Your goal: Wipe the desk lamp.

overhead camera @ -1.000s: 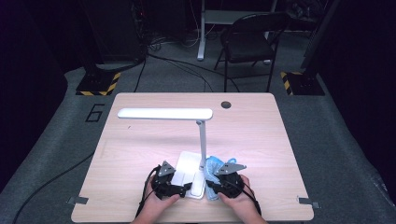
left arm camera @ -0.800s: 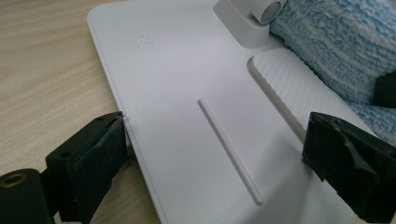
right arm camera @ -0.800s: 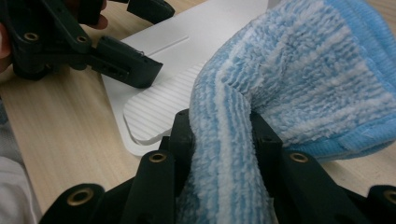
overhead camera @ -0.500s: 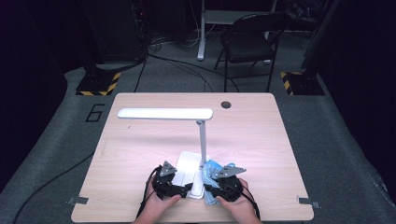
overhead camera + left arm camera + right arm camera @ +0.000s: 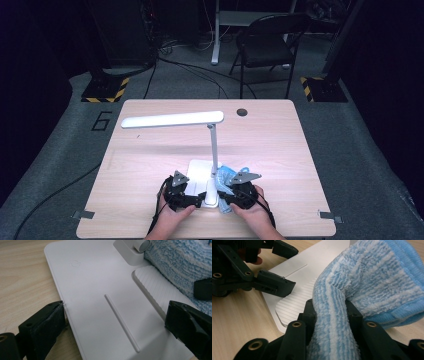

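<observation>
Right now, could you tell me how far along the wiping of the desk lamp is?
Done: the right gripper is shut on the blue microfibre cloth, and the left gripper straddles the white lamp base, jaws open at its edges. In hand: the cloth lies at the base's ribbed pad. Left, probably: the lamp's arm and head; no cleaned area is discernible.

Tabletop (image 5: 280, 145) evenly lit from overhead, room behind it nearly black; lamp (image 5: 172, 119) casts a soft shadow band on the wood just below its head, no hard glare. High view is soft, low-res w/ slight edge bowing. Gripper views brighter: lamp base (image 5: 100, 305) sharp but a bit washed out, cloth (image 5: 372, 282) crisp, jaws nearest lens blurred.
</observation>
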A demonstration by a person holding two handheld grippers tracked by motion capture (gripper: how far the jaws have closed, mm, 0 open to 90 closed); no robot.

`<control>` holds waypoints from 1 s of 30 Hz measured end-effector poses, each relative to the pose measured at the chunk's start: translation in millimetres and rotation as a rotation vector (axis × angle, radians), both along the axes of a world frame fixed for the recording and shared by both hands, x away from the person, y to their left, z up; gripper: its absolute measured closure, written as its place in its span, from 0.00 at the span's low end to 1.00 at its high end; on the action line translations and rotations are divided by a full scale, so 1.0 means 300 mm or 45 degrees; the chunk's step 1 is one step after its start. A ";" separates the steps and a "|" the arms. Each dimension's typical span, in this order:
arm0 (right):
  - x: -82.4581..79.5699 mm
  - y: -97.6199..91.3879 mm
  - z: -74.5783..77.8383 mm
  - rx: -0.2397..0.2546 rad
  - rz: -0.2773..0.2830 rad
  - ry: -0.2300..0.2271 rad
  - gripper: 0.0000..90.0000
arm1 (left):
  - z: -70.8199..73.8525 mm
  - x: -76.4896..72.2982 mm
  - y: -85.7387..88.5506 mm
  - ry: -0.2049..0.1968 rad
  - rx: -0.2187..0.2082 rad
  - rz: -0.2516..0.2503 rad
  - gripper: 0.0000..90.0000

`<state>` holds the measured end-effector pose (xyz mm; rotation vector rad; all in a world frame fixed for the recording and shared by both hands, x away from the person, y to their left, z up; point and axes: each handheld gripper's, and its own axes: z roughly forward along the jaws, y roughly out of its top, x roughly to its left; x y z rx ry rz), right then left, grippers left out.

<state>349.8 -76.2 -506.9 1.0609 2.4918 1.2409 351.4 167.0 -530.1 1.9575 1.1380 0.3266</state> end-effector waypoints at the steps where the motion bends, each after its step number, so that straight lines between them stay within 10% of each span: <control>1: 0.008 0.000 0.001 -0.013 0.007 -0.013 0.76 | -0.001 0.001 -0.002 0.001 -0.010 0.017 0.03; 16: 0.078 0.021 0.007 -0.028 -0.013 -0.009 0.76 | 0.002 0.030 -0.008 -0.011 0.005 0.088 0.03; 30: 0.011 0.031 0.006 -0.043 -0.005 -0.037 0.75 | 0.003 0.029 -0.008 -0.015 0.007 0.099 0.05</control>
